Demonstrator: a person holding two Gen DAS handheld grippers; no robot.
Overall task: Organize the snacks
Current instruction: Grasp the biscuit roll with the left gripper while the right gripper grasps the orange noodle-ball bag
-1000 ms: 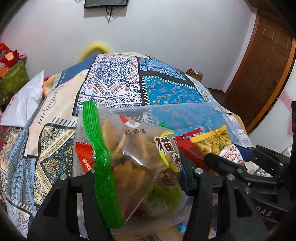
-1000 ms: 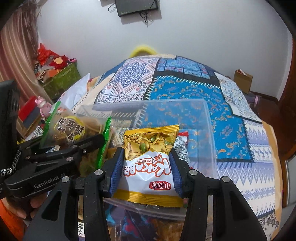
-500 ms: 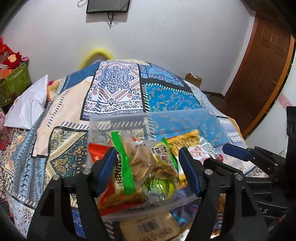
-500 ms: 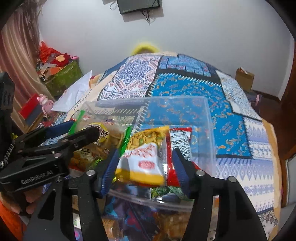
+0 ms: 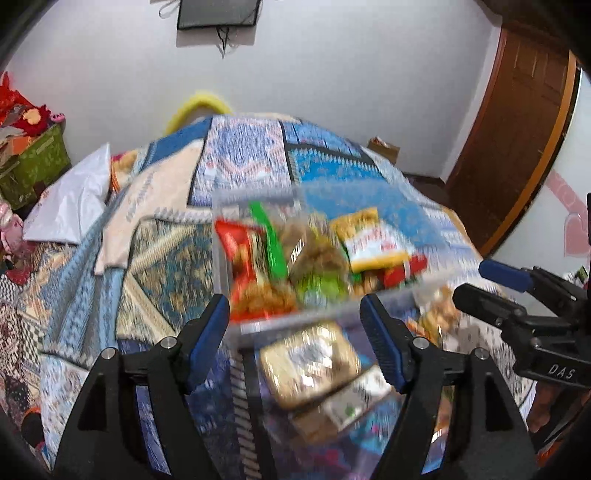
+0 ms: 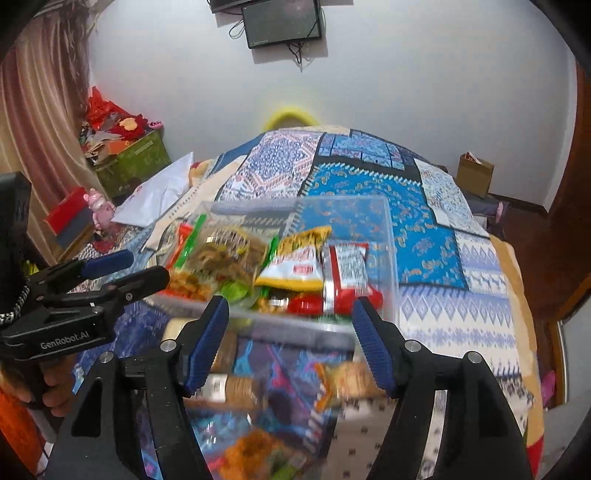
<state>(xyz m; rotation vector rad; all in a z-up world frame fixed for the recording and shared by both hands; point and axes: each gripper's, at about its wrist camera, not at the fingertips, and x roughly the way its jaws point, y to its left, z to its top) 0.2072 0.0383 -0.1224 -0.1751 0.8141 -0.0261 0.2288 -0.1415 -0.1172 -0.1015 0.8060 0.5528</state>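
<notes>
Clear bin (image 6: 388, 236) holds snack pkts: yellow (image 6: 295, 267), red (image 6: 347, 273), green-edged (image 6: 225, 254).

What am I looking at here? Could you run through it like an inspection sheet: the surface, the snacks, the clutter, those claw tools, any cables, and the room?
Surface: patchwork bedspread on a bed.
Job's things: clear plastic bin holding snack packets, among them a yellow packet; more packets lie in front of it.
Clutter: white pillow, green box.
Grippers: left gripper and right gripper, jaws opening, nothing between them.
Cables: wires under the wall screen.
Surroundings: white wall, brown door, curtain.
</notes>
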